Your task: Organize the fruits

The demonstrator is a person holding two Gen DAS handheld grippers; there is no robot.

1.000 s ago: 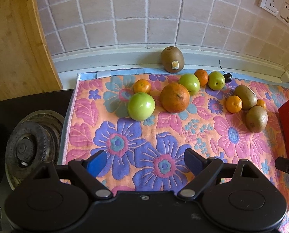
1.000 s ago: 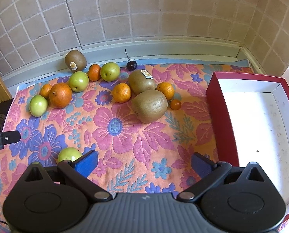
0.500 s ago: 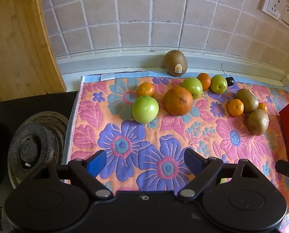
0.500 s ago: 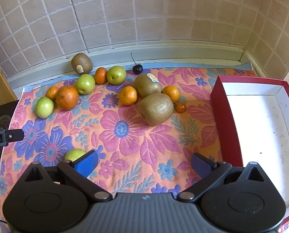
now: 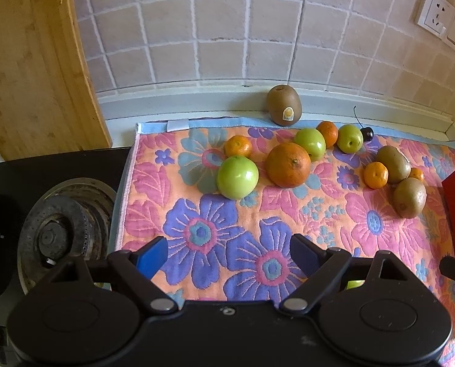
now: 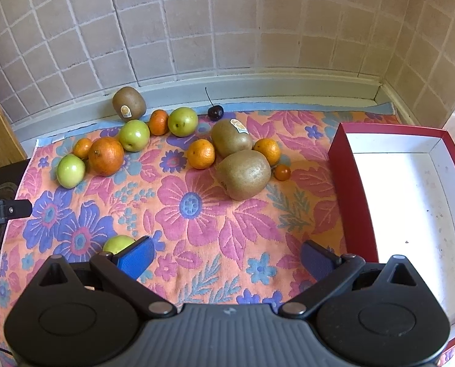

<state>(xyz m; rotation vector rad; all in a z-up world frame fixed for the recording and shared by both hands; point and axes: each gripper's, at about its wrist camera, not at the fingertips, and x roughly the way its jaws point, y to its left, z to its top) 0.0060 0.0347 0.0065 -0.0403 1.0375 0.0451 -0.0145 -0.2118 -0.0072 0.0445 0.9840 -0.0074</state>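
Fruit lies scattered on a flowered cloth [image 6: 197, 214]: green apples [image 5: 237, 176], a big orange [image 5: 288, 165], small mandarins [image 6: 200, 153], kiwis [image 6: 244, 173], a cherry [image 6: 215, 112] and a tiny tomato [image 6: 282, 172]. A red box with a white inside [image 6: 411, 202] stands at the right, nothing in it. My left gripper [image 5: 229, 255] is open and empty above the cloth's near left part. My right gripper [image 6: 227, 257] is open and empty above the near cloth; a green apple [image 6: 117, 243] lies by its left finger.
A gas burner [image 5: 59, 232] on a black hob sits left of the cloth. A wooden board [image 5: 28, 61] leans at the far left. The tiled wall [image 6: 227, 30] with sockets runs behind. One kiwi [image 5: 284, 105] stands against the wall ledge.
Both grippers have drawn back and up a little, so the fruit looks farther off. Both stay open. No fruit has moved.
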